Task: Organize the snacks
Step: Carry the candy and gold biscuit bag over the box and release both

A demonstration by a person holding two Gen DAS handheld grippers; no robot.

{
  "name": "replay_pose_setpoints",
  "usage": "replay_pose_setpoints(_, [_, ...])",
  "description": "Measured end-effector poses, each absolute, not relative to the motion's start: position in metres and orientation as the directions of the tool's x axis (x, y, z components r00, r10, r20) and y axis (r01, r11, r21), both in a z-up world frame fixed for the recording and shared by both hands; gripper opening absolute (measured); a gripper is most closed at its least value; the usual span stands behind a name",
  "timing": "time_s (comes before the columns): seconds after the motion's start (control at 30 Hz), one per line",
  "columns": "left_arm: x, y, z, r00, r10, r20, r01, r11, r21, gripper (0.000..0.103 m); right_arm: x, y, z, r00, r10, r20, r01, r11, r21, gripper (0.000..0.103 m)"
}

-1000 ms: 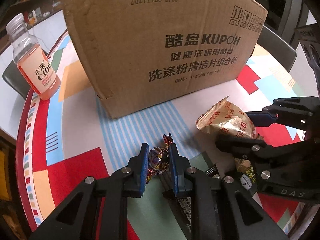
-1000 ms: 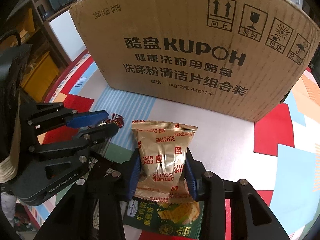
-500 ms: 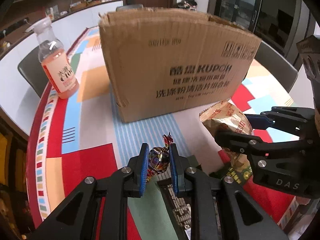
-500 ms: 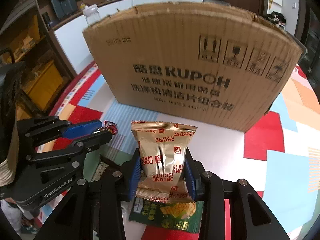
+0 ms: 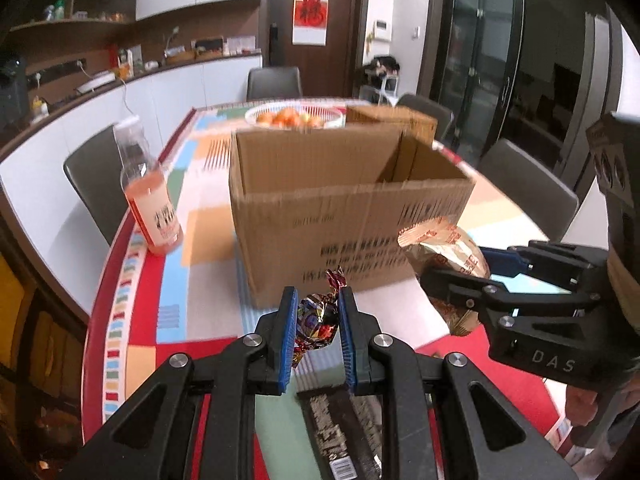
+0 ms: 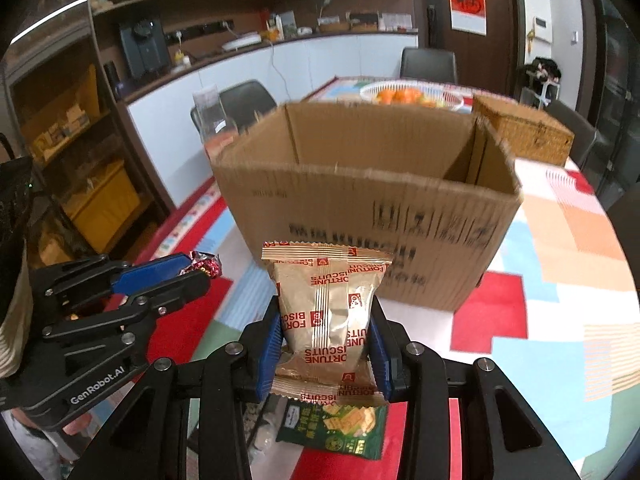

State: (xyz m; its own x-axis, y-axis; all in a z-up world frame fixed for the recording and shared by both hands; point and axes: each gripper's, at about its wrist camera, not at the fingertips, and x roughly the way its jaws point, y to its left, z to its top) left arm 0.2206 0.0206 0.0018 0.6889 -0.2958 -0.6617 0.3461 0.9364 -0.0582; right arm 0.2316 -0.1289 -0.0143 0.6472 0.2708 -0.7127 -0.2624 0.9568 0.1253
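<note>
Two snacks are held above the surface, in front of the open cardboard box: the left gripper pinches a wrapped candy narrowly, and the right gripper clamps a biscuit packet by its sides, probably to drop both inside.

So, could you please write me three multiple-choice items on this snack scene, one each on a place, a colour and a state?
1. Where does the drink bottle stand?
A. left of the cardboard box
B. inside it
C. on top of it

2. What colour is the packet lying on the table under the right gripper?
A. blue
B. green
C. white

3. What is the left gripper doing?
A. open, empty
B. shut on the bottle
C. shut on a wrapped candy

Answers:
1 A, the bottle stands beside the box's left wall.
2 B, green wrapper showing crackers.
3 C, both fingers press the foil.
</note>
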Motion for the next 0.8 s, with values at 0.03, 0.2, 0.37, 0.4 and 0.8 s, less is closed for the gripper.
replay_pose_setpoints(0.03, [0.220,0.020,0.006,0.696,-0.298,-0.653,0.346,0.936,-0.058,0.021,0.231,-0.130,-0.009,0.658,0.272,-0.702,-0.264,0.957,0.124,0.040])
replay_pose_setpoints(0.2, [0.219,0.013,0.033,0.737,-0.313,-0.598,0.353,0.934,-0.053,0.021,0.232,-0.132,0.012,0.703,0.281,-0.653,-0.265,0.956,0.126,0.040])
replay_pose_setpoints(0.37, [0.223,0.008,0.055,0.770,-0.320,-0.553,0.353,0.934,-0.049,0.021,0.234,-0.137,0.034,0.746,0.277,-0.606,-0.258,0.959,0.121,0.040])
replay_pose_setpoints(0.4, [0.225,0.007,0.059,0.775,-0.320,-0.545,0.352,0.935,-0.049,0.021,0.235,-0.138,0.036,0.752,0.276,-0.599,-0.257,0.959,0.120,0.040])
replay_pose_setpoints(0.8, [0.253,-0.006,0.091,0.805,-0.325,-0.496,0.350,0.936,-0.046,0.021,0.261,-0.146,0.064,0.791,0.273,-0.547,-0.267,0.959,0.092,0.040])
